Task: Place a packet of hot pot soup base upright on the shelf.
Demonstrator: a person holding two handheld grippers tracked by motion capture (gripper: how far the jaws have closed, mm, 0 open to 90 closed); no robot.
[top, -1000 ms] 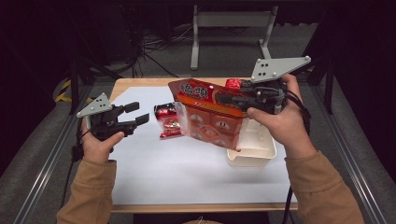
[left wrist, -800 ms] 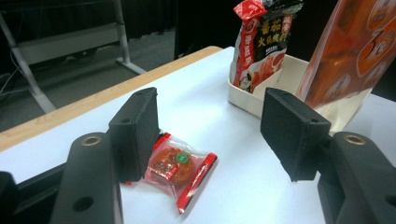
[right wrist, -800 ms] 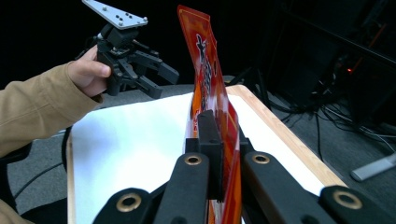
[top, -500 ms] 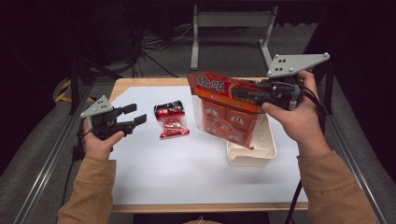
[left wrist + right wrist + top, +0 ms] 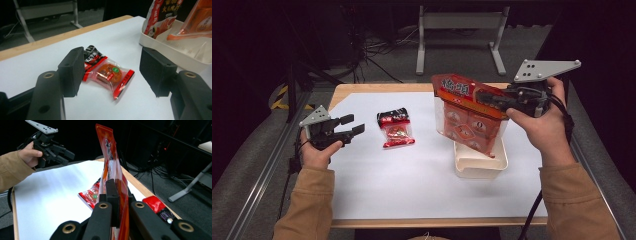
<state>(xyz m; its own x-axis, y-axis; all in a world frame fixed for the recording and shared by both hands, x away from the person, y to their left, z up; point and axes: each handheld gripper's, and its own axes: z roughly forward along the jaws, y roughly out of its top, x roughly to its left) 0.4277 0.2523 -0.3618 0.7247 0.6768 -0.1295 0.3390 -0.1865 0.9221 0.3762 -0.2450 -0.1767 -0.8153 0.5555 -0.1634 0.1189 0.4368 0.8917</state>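
The right claw [image 5: 484,97] is clamping the top edge of the big red bag [image 5: 467,120] and has been carrying it across; its bottom is now dipping into the white tray [image 5: 479,165] below, so dropping it in looks close. The left claw [image 5: 354,125] is hanging wide and empty, small snack packets [image 5: 110,73] just ahead. The white surface [image 5: 412,185] is sitting in a dark room.
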